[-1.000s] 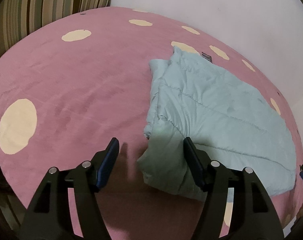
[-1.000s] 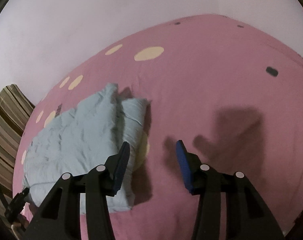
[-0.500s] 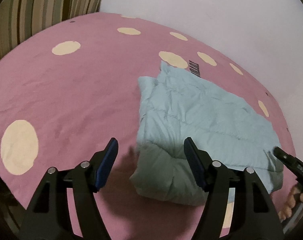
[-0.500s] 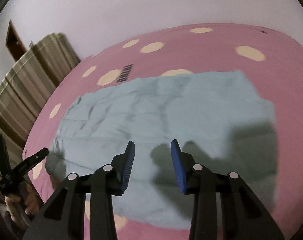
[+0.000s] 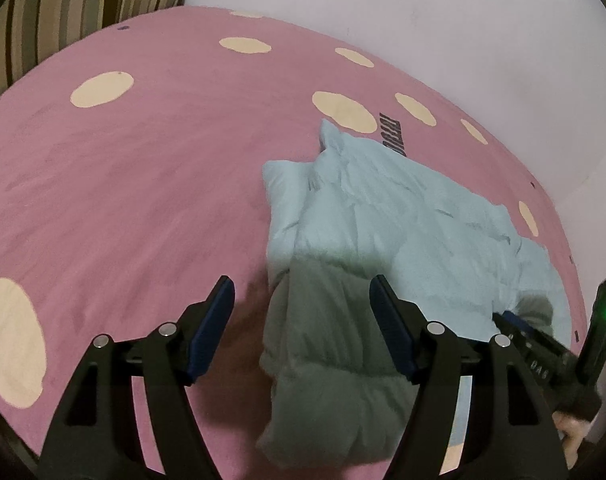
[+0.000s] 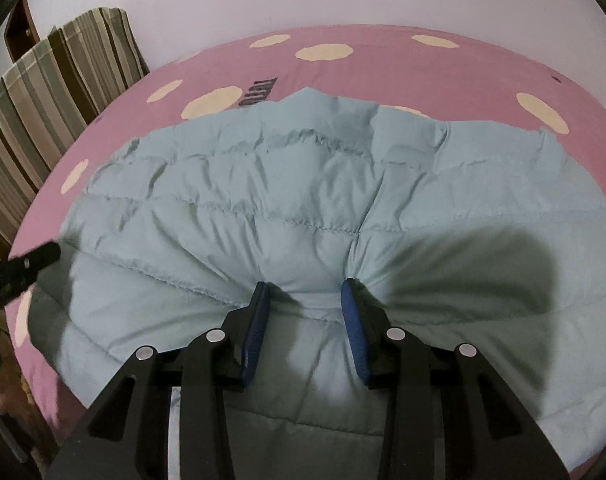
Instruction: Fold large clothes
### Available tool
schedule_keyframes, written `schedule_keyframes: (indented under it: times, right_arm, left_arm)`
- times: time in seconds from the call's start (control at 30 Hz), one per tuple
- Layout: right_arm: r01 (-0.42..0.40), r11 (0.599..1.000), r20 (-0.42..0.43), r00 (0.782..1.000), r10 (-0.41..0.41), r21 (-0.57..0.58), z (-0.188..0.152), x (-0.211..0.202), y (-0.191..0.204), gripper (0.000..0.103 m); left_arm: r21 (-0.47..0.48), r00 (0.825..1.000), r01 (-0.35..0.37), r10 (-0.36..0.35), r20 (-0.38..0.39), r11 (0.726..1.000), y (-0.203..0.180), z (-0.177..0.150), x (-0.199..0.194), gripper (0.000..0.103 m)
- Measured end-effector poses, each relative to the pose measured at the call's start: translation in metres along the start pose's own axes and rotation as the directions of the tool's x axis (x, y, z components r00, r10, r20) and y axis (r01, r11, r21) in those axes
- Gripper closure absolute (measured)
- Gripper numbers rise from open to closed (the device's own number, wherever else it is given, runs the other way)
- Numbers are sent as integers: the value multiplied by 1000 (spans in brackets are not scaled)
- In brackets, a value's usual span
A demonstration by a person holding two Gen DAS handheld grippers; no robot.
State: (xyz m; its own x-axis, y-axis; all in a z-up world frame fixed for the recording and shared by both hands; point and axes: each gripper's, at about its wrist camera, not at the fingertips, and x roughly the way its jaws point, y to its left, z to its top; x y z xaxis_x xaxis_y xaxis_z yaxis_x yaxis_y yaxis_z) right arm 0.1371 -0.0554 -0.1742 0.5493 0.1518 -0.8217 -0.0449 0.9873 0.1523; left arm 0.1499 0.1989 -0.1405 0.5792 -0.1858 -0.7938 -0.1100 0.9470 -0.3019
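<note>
A light blue quilted puffer jacket (image 5: 383, 232) lies folded on the pink bed; it fills the right wrist view (image 6: 303, 184). My left gripper (image 5: 301, 294) is open and hovers above the jacket's near left edge. My right gripper (image 6: 305, 294) has its blue pads pressed into the jacket, bunching a fold of the padding between them, with the jaws still partly apart. The right gripper also shows in the left wrist view (image 5: 543, 344) at the jacket's near right side.
The pink bedspread (image 5: 123, 184) has cream dots and a dark printed label (image 5: 391, 136). A striped cushion (image 6: 43, 108) stands at the bed's left end. A pale wall (image 5: 423, 20) runs behind the bed.
My right gripper swung from the bare bedspread onto the jacket, dropped down and pinched its padding. My left gripper drifted slightly closer over the jacket's edge, still open.
</note>
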Motion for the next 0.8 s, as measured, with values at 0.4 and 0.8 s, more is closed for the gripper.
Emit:
schedule_keyframes:
  times: [0.4, 0.8]
  right_arm:
    - [10, 1000, 1, 1000, -10, -3, 1, 3, 4, 65]
    - [24, 1000, 8, 1000, -24, -3, -1, 4, 6, 65]
  left_arm:
    - [52, 995, 35, -30, -90, 998, -4, 20, 35, 33]
    - [56, 979, 115, -103, -178, 992, 2, 22, 63, 33]
